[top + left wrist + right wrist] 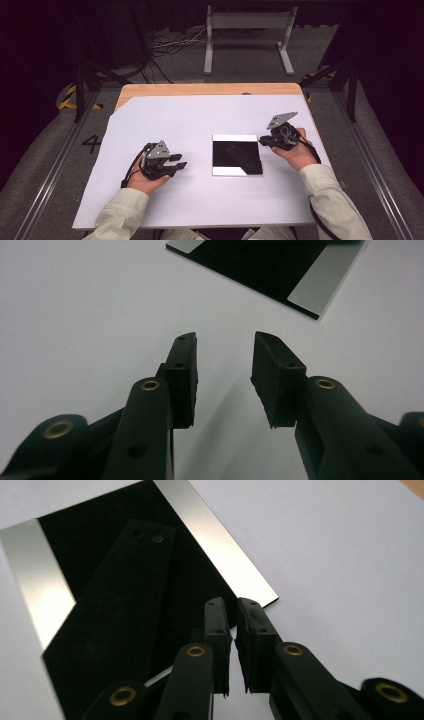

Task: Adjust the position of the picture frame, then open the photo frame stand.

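A square glossy plate, dark with pale bands along its edges, lies flat on the white sheet at the table's middle. My left gripper rests on the sheet to the plate's left and points toward it. In the left gripper view the left gripper stands open with nothing between its pads, and the plate lies ahead of it. My right gripper hovers at the plate's upper right corner. In the right gripper view the right gripper shows only a narrow slit, nothing in it, just over the plate edge.
The white sheet covers most of a wooden table. Beyond the far edge stand a grey metal frame and loose cables on the floor. Dark stand legs flank the table on both sides.
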`<state>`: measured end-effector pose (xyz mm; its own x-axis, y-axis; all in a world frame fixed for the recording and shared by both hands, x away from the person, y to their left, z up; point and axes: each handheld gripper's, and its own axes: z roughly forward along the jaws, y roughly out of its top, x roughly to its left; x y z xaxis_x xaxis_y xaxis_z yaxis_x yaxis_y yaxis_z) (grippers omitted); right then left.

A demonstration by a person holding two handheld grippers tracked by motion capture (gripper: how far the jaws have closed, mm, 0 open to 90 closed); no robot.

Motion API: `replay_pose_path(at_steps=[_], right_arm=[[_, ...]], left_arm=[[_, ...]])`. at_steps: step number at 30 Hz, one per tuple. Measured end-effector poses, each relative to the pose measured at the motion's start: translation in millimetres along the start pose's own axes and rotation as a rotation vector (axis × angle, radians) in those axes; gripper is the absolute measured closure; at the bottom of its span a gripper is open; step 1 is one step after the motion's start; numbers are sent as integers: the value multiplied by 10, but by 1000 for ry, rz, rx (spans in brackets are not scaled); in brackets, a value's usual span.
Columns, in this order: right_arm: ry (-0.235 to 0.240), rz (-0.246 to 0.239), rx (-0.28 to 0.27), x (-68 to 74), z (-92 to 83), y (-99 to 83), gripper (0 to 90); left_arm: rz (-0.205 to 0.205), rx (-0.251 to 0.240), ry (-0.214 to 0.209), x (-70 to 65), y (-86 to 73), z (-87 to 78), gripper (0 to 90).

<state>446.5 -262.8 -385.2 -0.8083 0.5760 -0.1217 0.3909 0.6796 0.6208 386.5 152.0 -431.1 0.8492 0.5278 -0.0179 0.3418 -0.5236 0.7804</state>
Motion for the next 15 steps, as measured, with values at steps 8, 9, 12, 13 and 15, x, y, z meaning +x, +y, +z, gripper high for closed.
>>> replay_pose_path(at_steps=[8,9,12,13,15], right_arm=[[41,-27,-49,86,-223,-41,798],[47,-30,-58,101,-253,-50,795],[81,-30,-98,147,-348,-78,767],[96,-31,-104,166,-371,-82,758],[103,-46,-118,212,-417,-90,753]], left_arm=[[-11,-4,4,27,-15,-31,629],[-10,-5,6,28,-14,-37,629],[-13,-10,6,26,-20,-50,626],[-14,-12,6,26,-22,-54,624],[-12,-17,7,30,-23,-59,621]])
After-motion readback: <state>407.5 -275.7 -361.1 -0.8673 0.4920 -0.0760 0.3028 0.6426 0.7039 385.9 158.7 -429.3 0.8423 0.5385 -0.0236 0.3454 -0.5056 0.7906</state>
